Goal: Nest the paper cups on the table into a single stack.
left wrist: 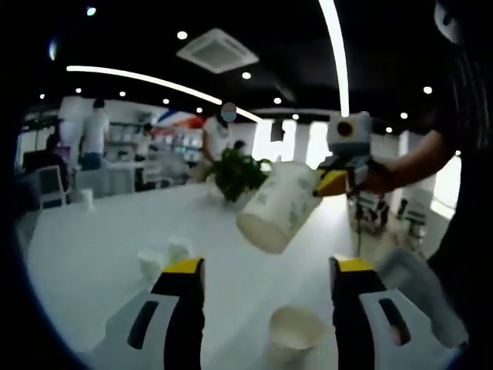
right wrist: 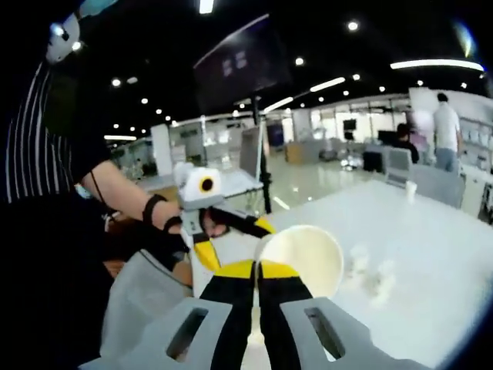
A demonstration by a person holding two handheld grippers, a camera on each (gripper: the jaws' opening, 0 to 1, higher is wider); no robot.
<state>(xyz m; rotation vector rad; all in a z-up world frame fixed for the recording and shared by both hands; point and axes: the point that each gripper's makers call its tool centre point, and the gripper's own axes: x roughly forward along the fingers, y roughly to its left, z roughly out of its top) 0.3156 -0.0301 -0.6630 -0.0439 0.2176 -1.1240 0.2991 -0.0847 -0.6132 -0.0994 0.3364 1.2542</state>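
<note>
A white paper cup with a pale green print [left wrist: 279, 206] hangs tilted in the air over the white table [left wrist: 92, 247]. My right gripper [left wrist: 330, 183] comes in from the right and is shut on its rim. In the right gripper view my right gripper [right wrist: 258, 279] pinches that cup [right wrist: 304, 258], whose open mouth faces the camera. Another paper cup [left wrist: 296, 333] stands upright on the table, low between the wide-apart jaws of my open left gripper [left wrist: 268, 271]. My left gripper [right wrist: 231, 239] sits just left of the held cup, jaws spread.
Two small crumpled white cups [left wrist: 166, 258] lie on the table to the left, seen also as crumpled cups [right wrist: 370, 274]. A potted green plant [left wrist: 239, 173] stands at mid-table. A small cup [left wrist: 87, 199] sits far back. People and chairs stand beyond the table.
</note>
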